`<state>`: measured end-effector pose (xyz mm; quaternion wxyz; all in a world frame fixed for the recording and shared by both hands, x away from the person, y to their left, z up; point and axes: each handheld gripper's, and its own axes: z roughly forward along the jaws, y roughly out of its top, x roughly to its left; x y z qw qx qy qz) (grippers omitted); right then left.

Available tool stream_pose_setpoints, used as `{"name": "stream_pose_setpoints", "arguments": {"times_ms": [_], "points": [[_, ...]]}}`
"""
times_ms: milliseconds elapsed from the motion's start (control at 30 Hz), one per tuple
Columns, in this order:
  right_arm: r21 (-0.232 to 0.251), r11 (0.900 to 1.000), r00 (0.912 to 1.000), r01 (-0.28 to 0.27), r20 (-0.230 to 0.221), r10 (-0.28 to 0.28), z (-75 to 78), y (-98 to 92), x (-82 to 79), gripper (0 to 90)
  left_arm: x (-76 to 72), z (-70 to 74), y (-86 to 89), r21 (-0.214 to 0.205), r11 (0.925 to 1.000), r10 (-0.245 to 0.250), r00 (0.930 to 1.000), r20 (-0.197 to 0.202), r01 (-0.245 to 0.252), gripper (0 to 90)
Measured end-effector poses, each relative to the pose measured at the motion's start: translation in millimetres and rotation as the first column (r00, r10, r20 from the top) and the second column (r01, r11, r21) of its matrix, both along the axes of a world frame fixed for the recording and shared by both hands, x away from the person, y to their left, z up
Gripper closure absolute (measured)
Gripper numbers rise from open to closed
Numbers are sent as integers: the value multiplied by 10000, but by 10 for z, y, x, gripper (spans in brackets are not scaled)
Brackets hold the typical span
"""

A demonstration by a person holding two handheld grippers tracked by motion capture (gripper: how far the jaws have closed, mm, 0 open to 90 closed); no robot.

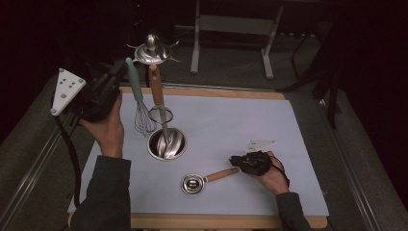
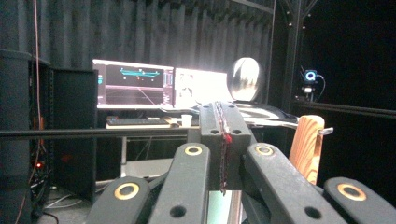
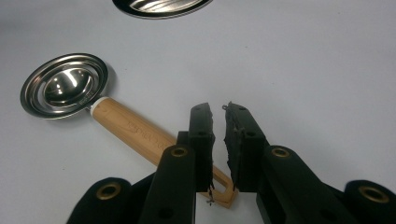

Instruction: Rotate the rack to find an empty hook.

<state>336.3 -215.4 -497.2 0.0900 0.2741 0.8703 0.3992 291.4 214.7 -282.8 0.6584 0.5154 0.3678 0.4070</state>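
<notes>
A steel scoop (image 1: 193, 184) (image 3: 65, 88) with a wooden handle (image 3: 135, 128) lies flat on the pale mat (image 1: 240, 120). My right gripper (image 1: 235, 160) (image 3: 218, 109) rests low at the handle's far end; its jaws stand a narrow gap apart with the end caught between them. A utensil rack (image 1: 153, 50) stands on a steel bowl base (image 1: 179, 144) with a wooden post (image 1: 156, 89) (image 2: 306, 144). From one of its hooks a teal-handled whisk (image 1: 137, 89) hangs. My left gripper (image 1: 122, 71) (image 2: 223, 109) is raised beside the whisk's handle, shut and empty.
The mat lies on a wooden board (image 1: 207, 92) on a grey table. A metal frame (image 1: 231, 24) stands behind the table. In the left gripper view lit monitors (image 2: 135, 86) glow far off. A black cable (image 1: 72, 159) trails from my left gripper.
</notes>
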Motion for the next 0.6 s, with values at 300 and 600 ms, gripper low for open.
{"name": "stream_pose_setpoints", "arguments": {"times_ms": [300,600], "points": [[41,10000,10000,20,-11,-19,6,-13,1,804,34,19,15,107,9997,221,9997,-108,-220,900],[60,10000,10000,23,3,-23,11,-19,-1,804,90,21,37,-7,9994,334,9993,-178,-334,900]]}}
